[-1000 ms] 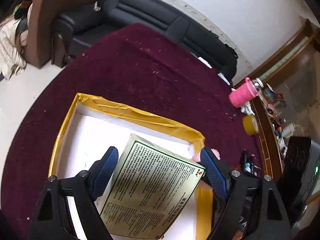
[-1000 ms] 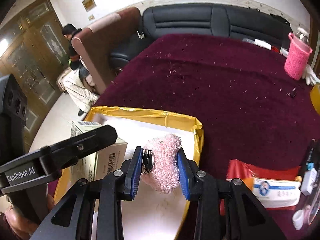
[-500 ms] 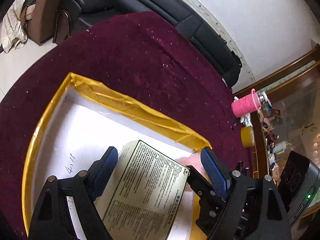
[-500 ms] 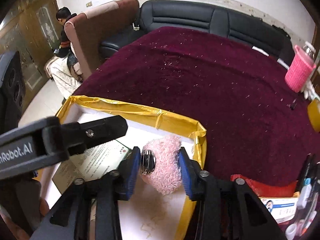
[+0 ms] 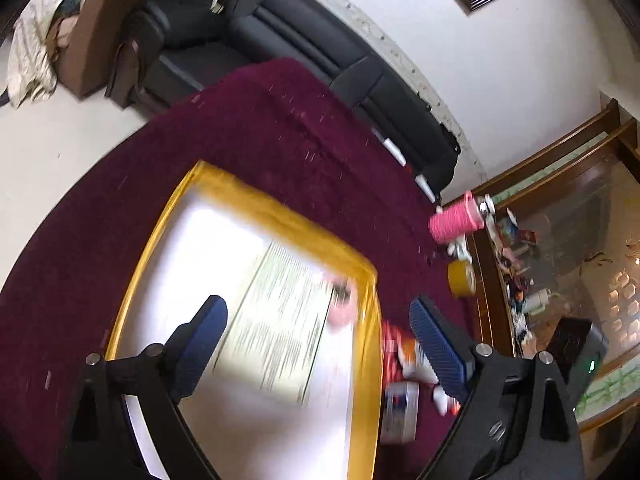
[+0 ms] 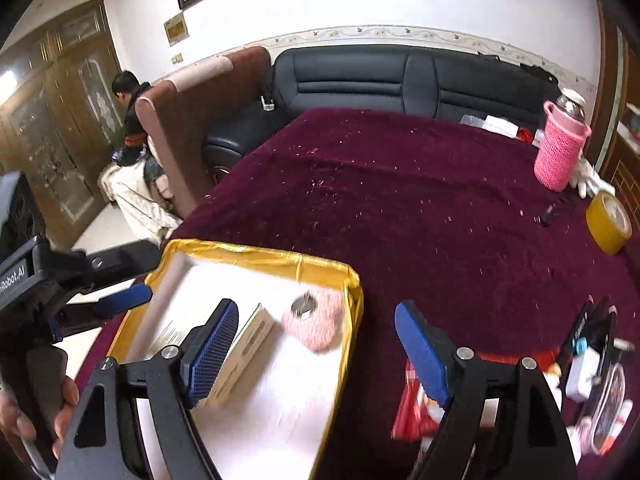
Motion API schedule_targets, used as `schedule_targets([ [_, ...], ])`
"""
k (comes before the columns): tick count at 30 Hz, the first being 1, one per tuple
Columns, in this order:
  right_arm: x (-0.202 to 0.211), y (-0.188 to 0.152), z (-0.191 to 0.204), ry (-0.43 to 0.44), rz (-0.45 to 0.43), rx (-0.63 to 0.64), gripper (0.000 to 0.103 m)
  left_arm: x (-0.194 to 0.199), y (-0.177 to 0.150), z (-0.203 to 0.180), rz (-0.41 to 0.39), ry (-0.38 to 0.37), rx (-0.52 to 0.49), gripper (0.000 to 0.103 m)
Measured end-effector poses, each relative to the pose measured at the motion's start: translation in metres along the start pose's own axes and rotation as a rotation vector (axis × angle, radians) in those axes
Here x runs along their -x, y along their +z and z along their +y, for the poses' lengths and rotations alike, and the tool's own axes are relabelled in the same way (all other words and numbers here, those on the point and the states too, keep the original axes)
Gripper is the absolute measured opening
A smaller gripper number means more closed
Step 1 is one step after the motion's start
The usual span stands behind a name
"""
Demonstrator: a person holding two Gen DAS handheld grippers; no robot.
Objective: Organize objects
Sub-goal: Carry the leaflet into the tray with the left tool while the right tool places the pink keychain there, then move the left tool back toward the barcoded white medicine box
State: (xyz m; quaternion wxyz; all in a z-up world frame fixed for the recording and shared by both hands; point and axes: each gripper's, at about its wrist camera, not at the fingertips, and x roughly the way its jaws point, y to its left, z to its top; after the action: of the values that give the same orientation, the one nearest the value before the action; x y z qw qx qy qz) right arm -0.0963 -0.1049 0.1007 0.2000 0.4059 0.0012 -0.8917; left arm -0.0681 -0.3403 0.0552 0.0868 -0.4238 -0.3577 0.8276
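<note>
A white box with a yellow taped rim sits on the maroon cloth. Inside it a printed carton lies flat, and beside it, in the box's right corner, a pink fluffy piece with a metal disc. My right gripper hangs above them with its jaws opening and nothing pressed between the pads. In the left wrist view, blurred, my left gripper is also opening, over the carton and apart from it. The pink piece lies near the box rim.
Right of the box lie a red packet and several small items. A pink knitted bottle and a yellow tape roll stand at the far right. A black sofa lies behind, with a person by the door.
My right gripper has let go of the pink fluffy piece, which now lies in the box. The carton went from upright to flat. Both grippers have widened and drawn back.
</note>
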Motion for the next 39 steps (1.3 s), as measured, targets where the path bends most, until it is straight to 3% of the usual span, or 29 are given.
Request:
schedule_targets([
  [3,0.028,-0.016,-0.006,0.014,-0.028,0.024,0.087,0.014,-0.032,0.008,0.04,0.05,-0.032,0.094],
  [6,0.051,-0.032,-0.013,0.012,-0.062,0.028,0.09,0.008,-0.052,0.022,0.084,0.049,-0.002,0.094],
  [7,0.056,-0.037,-0.016,0.018,-0.066,0.017,0.091,0.008,-0.054,0.017,0.061,0.082,-0.035,0.094],
  [8,0.059,-0.041,-0.018,0.023,-0.064,0.003,0.091,0.003,-0.054,0.014,0.067,0.073,-0.038,0.094],
  [11,0.067,-0.051,-0.025,0.042,-0.052,-0.033,0.091,-0.021,-0.052,0.008,0.149,-0.062,0.047,0.094],
  [14,0.076,-0.061,-0.031,0.018,-0.065,-0.039,0.091,-0.049,-0.046,-0.002,0.157,-0.057,0.07,0.094],
  [17,0.088,-0.071,-0.043,-0.01,-0.084,-0.045,0.091,-0.071,-0.036,-0.009,0.131,-0.106,0.091,0.093],
  [19,0.094,-0.078,-0.053,-0.027,-0.09,-0.062,0.092,-0.075,-0.032,-0.011,0.098,-0.099,0.089,0.093],
  [23,0.107,-0.094,-0.087,-0.062,-0.096,-0.127,0.093,-0.068,-0.038,-0.019,0.117,-0.108,0.093,0.094],
  [25,0.112,-0.104,-0.109,-0.088,-0.097,-0.166,0.093,-0.051,-0.049,-0.032,0.114,-0.069,0.03,0.095],
  [27,0.114,-0.114,-0.127,-0.107,-0.098,-0.206,0.094,-0.035,-0.064,-0.057,0.105,-0.01,-0.072,0.097],
  [30,0.111,-0.13,-0.161,-0.147,-0.096,-0.292,0.094,-0.021,-0.092,-0.096,0.092,0.022,-0.246,0.102],
  [34,0.111,-0.151,-0.196,-0.189,-0.122,-0.389,0.094,-0.033,-0.14,-0.144,0.106,0.119,-0.469,0.103],
  [39,0.111,-0.171,-0.213,-0.226,-0.16,-0.403,0.094,-0.073,-0.179,-0.16,0.167,0.208,-0.53,0.103],
])
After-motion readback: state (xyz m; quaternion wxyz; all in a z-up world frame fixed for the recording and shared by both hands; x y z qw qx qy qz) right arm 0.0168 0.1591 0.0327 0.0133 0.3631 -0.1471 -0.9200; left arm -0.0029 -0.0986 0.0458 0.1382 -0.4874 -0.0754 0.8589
